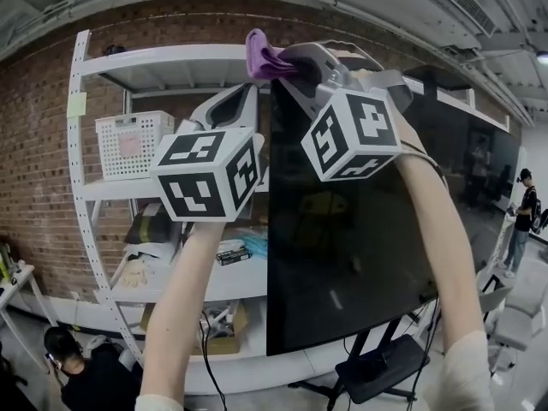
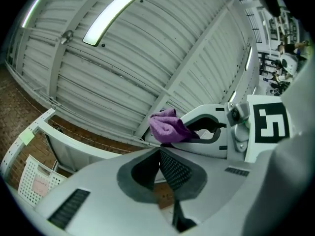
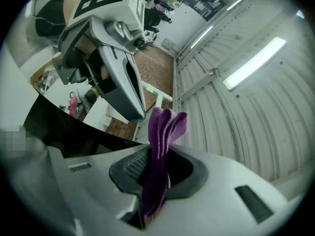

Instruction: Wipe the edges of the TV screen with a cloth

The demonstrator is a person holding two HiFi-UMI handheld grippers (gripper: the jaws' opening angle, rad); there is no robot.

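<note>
A large black TV screen (image 1: 360,229) stands on a wheeled stand, its left edge running down the middle of the head view. My right gripper (image 1: 287,65) is raised to the screen's top left corner and is shut on a purple cloth (image 1: 264,58), which sticks out past the jaws (image 3: 165,132). The cloth (image 2: 168,126) also shows in the left gripper view, just ahead of my left gripper (image 2: 158,156). My left gripper (image 1: 235,110) hangs beside the screen's left edge, jaws shut with nothing between them.
A white metal shelf unit (image 1: 128,187) stands against a brick wall behind the TV, holding a white basket (image 1: 130,144) and small items. A person (image 1: 73,366) crouches at the lower left; another person (image 1: 520,221) stands at the far right. Corrugated ceiling with strip lights (image 2: 115,11) is overhead.
</note>
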